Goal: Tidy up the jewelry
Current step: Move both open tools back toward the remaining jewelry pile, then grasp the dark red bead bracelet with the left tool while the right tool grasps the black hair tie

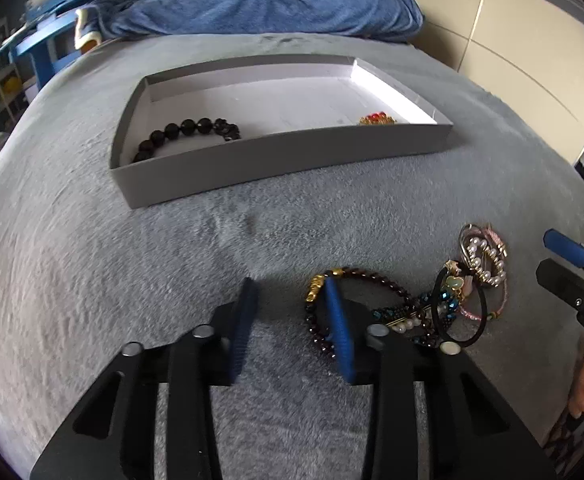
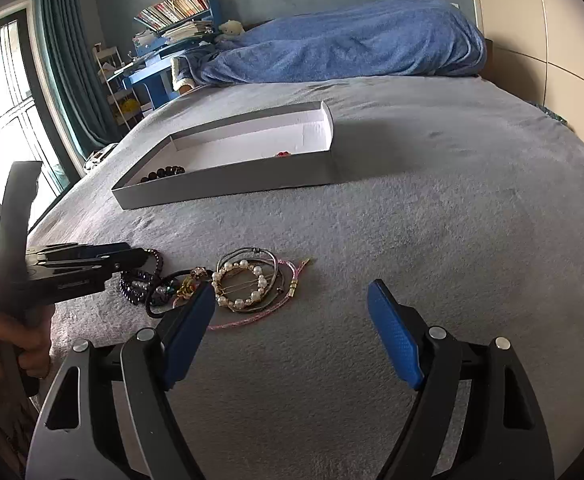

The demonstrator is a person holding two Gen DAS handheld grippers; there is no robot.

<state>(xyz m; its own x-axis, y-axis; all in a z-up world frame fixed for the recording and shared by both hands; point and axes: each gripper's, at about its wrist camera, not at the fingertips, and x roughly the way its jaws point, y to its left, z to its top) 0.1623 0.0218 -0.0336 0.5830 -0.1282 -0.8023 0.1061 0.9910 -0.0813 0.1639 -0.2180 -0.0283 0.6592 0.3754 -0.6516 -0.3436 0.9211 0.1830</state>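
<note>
A grey shallow box [image 1: 276, 160] lies on the grey bed cover, holding a black bead bracelet [image 1: 184, 132] at its left and a red and gold piece [image 1: 376, 119] at its right. The box also shows in the right wrist view [image 2: 228, 190]. A pile of jewelry lies nearer: a dark red bead bracelet with gold beads [image 1: 356, 280], a pearl ring bracelet [image 1: 488, 264] [image 2: 238, 284], a black hair tie [image 1: 480, 320] and pink cords [image 2: 252, 318]. My left gripper [image 1: 292, 292] is open and empty, its right finger over the dark red bracelet. My right gripper [image 2: 292, 296] is open and empty, just right of the pile.
A blue blanket [image 2: 352, 44] lies heaped at the far end of the bed. A blue shelf with books [image 2: 176, 16] and a window with teal curtains [image 2: 64, 60] stand at the left. A beige wardrobe [image 1: 512, 40] is at the right.
</note>
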